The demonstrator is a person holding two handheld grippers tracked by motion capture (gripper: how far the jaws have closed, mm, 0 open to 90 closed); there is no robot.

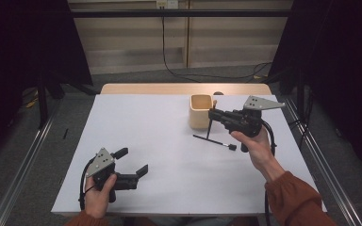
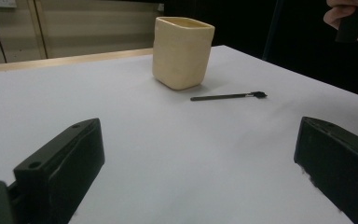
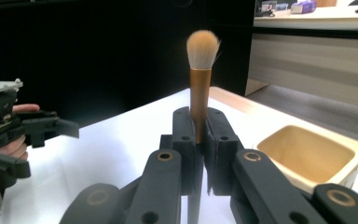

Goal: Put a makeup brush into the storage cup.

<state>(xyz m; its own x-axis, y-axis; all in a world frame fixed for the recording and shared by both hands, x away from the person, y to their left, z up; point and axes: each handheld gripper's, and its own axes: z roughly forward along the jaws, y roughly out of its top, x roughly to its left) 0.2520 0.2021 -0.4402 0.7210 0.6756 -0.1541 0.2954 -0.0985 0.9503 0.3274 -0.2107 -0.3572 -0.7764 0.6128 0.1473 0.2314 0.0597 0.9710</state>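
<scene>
Right gripper (image 1: 212,114) clamping a makeup brush (image 3: 200,74) beside the cup (image 1: 201,112)

I'm seeing the jaws pinching the brush's gold ferrule, bristles pointing up in the right gripper view, dark handle hanging below toward the white table (image 1: 169,155); a second thin brush (image 1: 213,141) is lying flat just in front of the cup; left gripper (image 1: 132,162) is sitting low at the near left, jaws spread wide, holding nothing.

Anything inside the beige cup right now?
The beige cup looks empty in the right gripper view: bare inner walls and floor. Its nearest inner corner is hidden by the right gripper, which holds a makeup brush.
</scene>
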